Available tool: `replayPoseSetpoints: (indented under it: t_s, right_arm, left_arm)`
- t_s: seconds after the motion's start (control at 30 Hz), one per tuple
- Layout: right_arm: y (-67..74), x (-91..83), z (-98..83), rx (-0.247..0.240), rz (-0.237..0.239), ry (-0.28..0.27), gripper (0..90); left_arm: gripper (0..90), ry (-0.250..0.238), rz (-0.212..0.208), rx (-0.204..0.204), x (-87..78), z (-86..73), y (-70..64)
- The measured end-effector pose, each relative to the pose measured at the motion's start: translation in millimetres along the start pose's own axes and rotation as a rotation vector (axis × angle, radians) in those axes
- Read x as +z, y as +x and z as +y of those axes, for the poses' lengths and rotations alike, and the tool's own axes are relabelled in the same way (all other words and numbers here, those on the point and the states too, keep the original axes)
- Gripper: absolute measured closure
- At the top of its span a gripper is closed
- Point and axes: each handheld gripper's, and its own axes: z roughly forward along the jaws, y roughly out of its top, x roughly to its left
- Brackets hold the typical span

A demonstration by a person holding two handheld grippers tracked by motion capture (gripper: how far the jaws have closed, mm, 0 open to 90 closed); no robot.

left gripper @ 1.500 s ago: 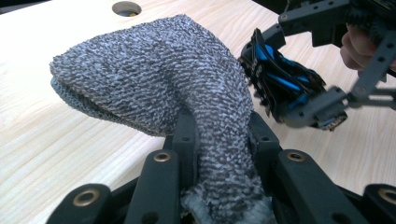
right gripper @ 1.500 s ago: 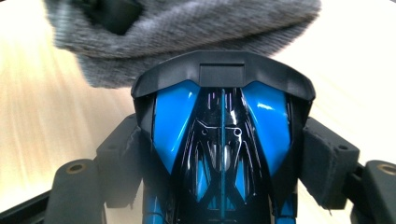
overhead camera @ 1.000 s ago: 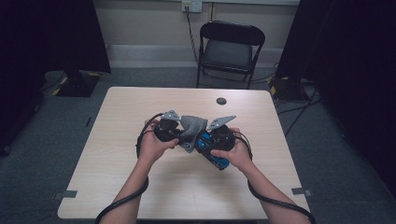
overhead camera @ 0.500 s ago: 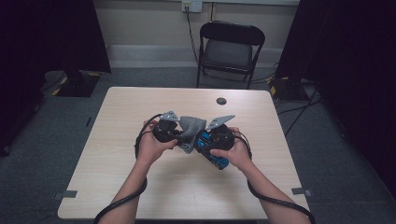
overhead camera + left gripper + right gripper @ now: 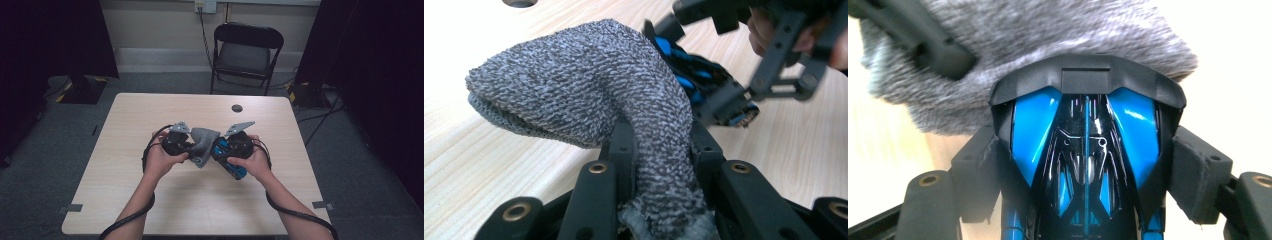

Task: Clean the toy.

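Observation:
A grey knitted sock (image 5: pixel 202 144) hangs between my two hands over the middle of the table. My left gripper (image 5: pixel 189 146) is shut on it: in the left gripper view the sock (image 5: pixel 589 90) runs down between the pinched jaws of the left gripper (image 5: pixel 663 145). My right gripper (image 5: pixel 221 151) is shut on a blue and black toy car (image 5: pixel 238 171). In the right gripper view the car (image 5: pixel 1087 130) sits nose-first between the pads of the right gripper (image 5: pixel 1088 172), its front touching the sock (image 5: pixel 1048 30).
The light wooden table (image 5: pixel 150 200) has a small dark round hole (image 5: pixel 237 108) near its far edge. A black folding chair (image 5: pixel 247 50) stands behind the table, with cables on the floor to its right.

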Motion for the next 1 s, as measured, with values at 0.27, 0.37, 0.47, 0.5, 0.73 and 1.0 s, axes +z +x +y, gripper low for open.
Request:
replayPoseSetpoints:
  t_s: [0.27, 0.37, 0.47, 0.5, 0.73, 1.0]
  right_arm:
    - [-8.0, -3.9, -0.2, 0.015, -0.025, 0.000, 25.8]
    - [-11.5, -4.4, -0.9, 0.027, -0.035, 0.004, 25.9]
    - [-15.5, -5.2, -1.9, 0.037, -0.044, 0.002, 25.8]
    - [-16.1, -5.3, -2.1, 0.037, -0.044, 0.002, 25.8]
    - [-20.2, -5.8, -2.6, 0.048, -0.057, 0.006, 25.8]
    - [-25.2, -7.2, -3.2, 0.060, -0.071, 0.003, 25.8]
  left_arm:
    - [70.6, -0.001, -0.012, 0.015, 0.2, 0.1, -6.0]
    - [70.6, 0.001, -0.016, 0.017, 0.8, -0.5, -7.3]
    - [70.6, 0.002, -0.019, 0.020, 1.1, -1.3, -8.6]
    - [70.6, -0.001, -0.021, 0.021, 1.5, -1.6, -9.1]
    - [70.6, 0.000, -0.031, 0.029, 3.7, -2.0, -12.9]
    - [70.6, -0.008, -0.041, 0.026, 5.1, -5.1, -14.7]
